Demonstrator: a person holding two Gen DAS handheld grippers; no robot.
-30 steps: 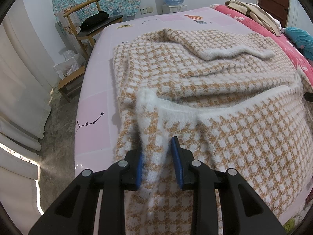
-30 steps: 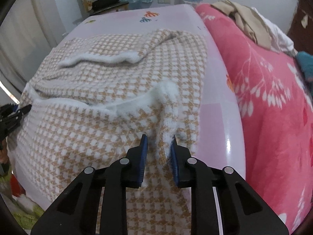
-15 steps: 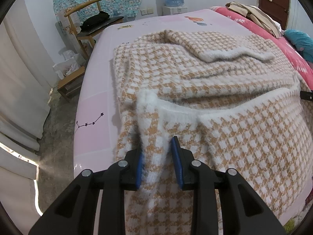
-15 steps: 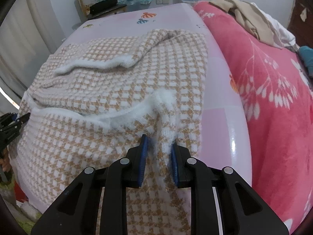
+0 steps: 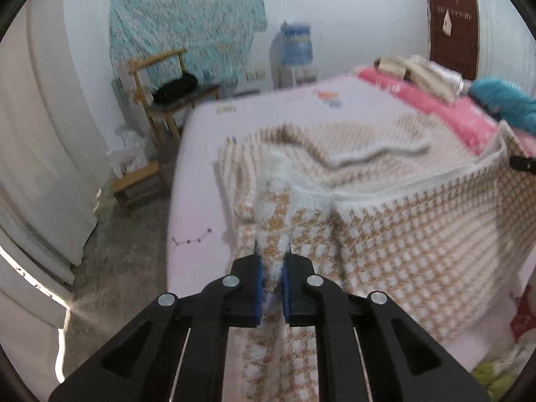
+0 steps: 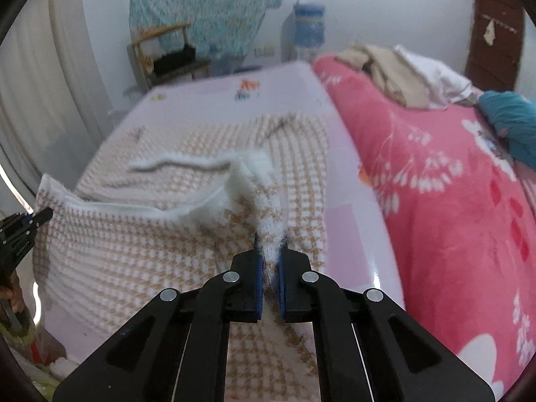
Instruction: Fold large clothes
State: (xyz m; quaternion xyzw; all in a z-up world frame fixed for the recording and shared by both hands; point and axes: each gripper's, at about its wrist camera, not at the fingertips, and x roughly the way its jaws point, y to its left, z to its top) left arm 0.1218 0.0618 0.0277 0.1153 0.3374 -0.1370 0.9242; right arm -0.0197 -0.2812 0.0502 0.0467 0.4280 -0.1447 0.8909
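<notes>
A large tan-and-white houndstooth knit garment (image 5: pixel 395 214) with fluffy white trim lies on the pink bed (image 5: pixel 197 167). My left gripper (image 5: pixel 270 268) is shut on its near left edge and holds it lifted above the bed. My right gripper (image 6: pixel 269 261) is shut on the near right edge of the garment (image 6: pixel 134 234), also lifted. The cloth hangs stretched between the two grippers. The left gripper's tip shows at the left edge of the right wrist view (image 6: pixel 23 231). The far part of the garment rests flat on the bed.
A red floral blanket (image 6: pixel 452 201) covers the bed's right side, with beige clothes (image 6: pixel 395 70) and a teal item (image 6: pixel 509 120) on it. A wooden chair (image 5: pixel 167 93) and a water dispenser (image 5: pixel 296 53) stand by the far wall. White curtains (image 5: pixel 40 167) hang on the left.
Both grippers have closed tighter on the garment's near edge and lifted it up and back. The near part of the garment now hangs off the bed between them.
</notes>
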